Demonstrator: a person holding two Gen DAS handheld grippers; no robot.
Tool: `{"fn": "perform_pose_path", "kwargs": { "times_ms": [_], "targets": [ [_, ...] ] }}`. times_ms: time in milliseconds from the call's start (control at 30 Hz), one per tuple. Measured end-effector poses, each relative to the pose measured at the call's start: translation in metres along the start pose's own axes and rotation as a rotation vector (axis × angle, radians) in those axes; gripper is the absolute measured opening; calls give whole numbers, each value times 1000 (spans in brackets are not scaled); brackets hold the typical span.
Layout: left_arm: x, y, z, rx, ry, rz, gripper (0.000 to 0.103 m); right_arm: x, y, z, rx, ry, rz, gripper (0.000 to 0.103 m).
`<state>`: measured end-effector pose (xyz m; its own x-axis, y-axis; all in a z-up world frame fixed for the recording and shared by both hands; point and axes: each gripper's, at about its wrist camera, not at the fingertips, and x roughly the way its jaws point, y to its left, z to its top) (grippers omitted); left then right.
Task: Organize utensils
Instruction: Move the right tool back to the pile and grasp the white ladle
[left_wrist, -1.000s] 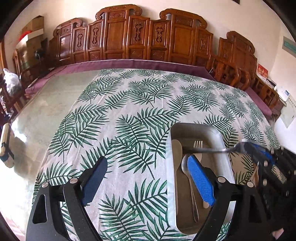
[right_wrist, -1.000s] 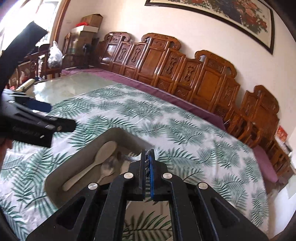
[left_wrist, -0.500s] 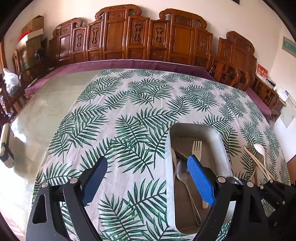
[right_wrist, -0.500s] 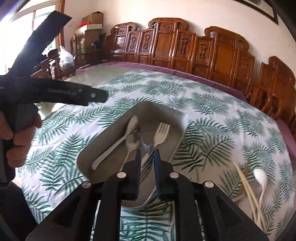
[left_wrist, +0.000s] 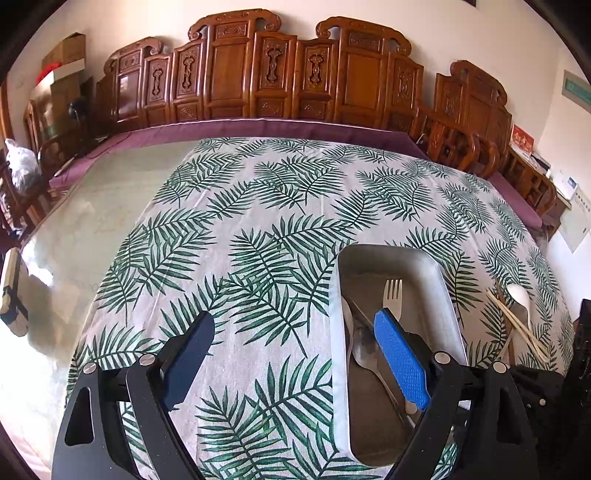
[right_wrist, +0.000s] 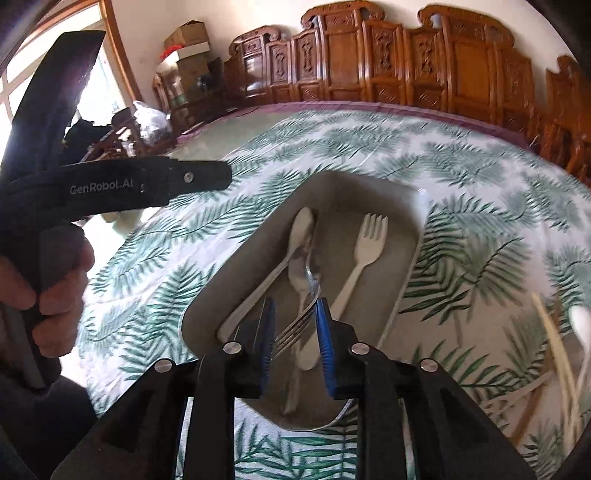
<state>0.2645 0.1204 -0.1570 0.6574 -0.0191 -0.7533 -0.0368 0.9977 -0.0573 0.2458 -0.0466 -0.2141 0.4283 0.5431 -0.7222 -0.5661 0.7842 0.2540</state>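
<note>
On the left, the left gripper (left_wrist: 295, 354) hangs over the leaf-patterned cloth (left_wrist: 258, 221) of the desk, its jaws wide and holding nothing. To the right of it stands a metal tray (left_wrist: 439, 273). In the tray lie a white fork (right_wrist: 364, 247), a white spoon (right_wrist: 295, 236) and a metal spoon (right_wrist: 301, 266). The right gripper (right_wrist: 293, 332) is above the near part of the tray; its jaws are a little apart, and the metal fork (right_wrist: 295, 325) lies loose between them with the tines toward the camera. Further right, on the cloth, chopsticks (left_wrist: 517, 325) and another white spoon (left_wrist: 519, 295) lie outside the tray.
</note>
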Motion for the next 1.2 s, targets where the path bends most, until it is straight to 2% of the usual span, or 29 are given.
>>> {"fn": "perform_pose_path", "kwargs": {
  "times_ms": [200,333,533,600,667,733,867,967,1200],
  "targets": [
    [-1,-3,0,8,-1,-6,85,-20,-8,0,0,-42,20,29],
    [-3,-12,-1,23,-6,-16,85,-51,-23,0,-13,-80,-13,29],
    [-11,-46,-3,57,-23,-71,85,-105,-72,-10,-33,-116,-146,29],
    [-15,-62,-5,84,-35,-92,92,-116,-98,-17,-25,-112,-203,29],
    [-16,-78,-8,115,-43,-105,94,-124,-128,-28,0,-96,-271,29],
    [-14,-93,-12,142,-36,-114,94,-128,-153,-39,22,-92,-322,28],
    [-17,-114,-19,162,-42,-135,94,-131,-199,-55,115,-86,-364,29],
    [-17,-125,-22,168,-37,-155,94,-129,-222,-64,164,-79,-360,29],
    [-14,-152,-32,211,-15,-177,94,-108,-248,-71,230,-20,-323,29]
  ]
}}
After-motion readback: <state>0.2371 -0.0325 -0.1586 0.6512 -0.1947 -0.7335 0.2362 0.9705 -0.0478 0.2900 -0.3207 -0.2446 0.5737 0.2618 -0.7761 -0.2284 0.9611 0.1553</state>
